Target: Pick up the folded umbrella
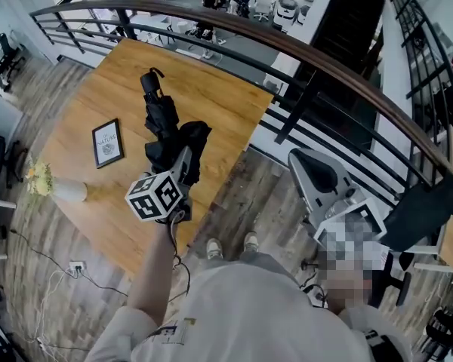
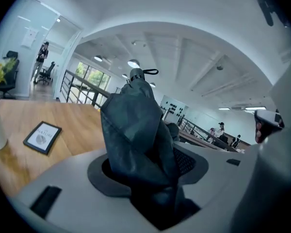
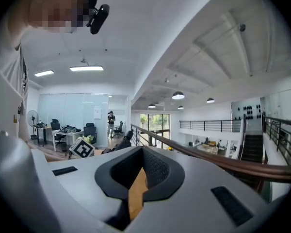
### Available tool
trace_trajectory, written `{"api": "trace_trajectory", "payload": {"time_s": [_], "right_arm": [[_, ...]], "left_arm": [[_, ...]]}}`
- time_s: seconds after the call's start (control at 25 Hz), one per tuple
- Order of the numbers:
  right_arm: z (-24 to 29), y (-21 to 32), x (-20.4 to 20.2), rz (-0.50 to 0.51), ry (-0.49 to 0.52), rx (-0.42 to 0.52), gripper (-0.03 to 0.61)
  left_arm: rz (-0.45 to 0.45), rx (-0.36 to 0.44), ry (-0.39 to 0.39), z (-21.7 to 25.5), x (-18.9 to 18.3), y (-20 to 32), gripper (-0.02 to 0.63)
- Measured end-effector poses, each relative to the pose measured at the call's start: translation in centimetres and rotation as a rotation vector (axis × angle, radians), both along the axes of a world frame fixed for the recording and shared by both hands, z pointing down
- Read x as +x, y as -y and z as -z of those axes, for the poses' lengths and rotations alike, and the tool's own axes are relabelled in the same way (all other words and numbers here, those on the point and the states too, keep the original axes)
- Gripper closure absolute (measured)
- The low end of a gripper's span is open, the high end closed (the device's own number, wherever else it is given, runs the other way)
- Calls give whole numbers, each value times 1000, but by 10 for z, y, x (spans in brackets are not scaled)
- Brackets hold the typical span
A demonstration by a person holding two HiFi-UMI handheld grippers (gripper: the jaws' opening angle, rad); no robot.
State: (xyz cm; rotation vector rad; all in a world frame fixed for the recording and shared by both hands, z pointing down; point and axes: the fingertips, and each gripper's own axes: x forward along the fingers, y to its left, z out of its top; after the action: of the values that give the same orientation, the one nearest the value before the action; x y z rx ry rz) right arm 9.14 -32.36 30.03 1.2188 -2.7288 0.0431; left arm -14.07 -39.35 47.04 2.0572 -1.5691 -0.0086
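Left gripper view, frame centre: left tool (image 2: 148,168) clamps the folded umbrella (image 2: 136,125), wooden surface (image 2: 80,125) at left; right tool (image 3: 141,174) slightly parted, empty.

The folded umbrella (image 2: 136,130) was dark, matt cloth, creased and limp. The left gripper (image 2: 150,178) and the right gripper (image 3: 143,171) had shells of smooth, matt grey plastic, with dark, finely textured pads on the jaws. The tabletop (image 1: 211,104) was pale wood, smooth with a soft sheen. At the left of the head view, the framed picture (image 1: 107,142) had a black matt frame round white paper, and the railing (image 1: 340,74) across the top bore a glossy brown handrail on dark metal bars.
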Motion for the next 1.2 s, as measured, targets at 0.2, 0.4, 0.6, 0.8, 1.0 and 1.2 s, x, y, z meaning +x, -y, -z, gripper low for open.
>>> {"api": "trace_trajectory", "payload": {"time_s": [0.2, 0.4, 0.6, 0.8, 1.0, 1.2], "right_arm": [[50, -28, 9, -14, 12, 127, 551], [83, -56, 15, -31, 48, 211, 551], [102, -71, 22, -48, 90, 265, 551], [107, -86, 32, -62, 116, 291, 551], [103, -97, 30, -47, 109, 292, 551], [98, -100, 27, -19, 95, 276, 551]], "left_arm": [[-38, 196, 121, 83, 8, -26, 370], [-63, 373, 185, 153, 11, -58, 370], [-69, 514, 187, 207, 14, -89, 368], [-94, 616, 214, 237, 23, -121, 368], [-101, 659, 233, 242, 24, -146, 368], [-112, 684, 247, 235, 26, -165, 368]]}}
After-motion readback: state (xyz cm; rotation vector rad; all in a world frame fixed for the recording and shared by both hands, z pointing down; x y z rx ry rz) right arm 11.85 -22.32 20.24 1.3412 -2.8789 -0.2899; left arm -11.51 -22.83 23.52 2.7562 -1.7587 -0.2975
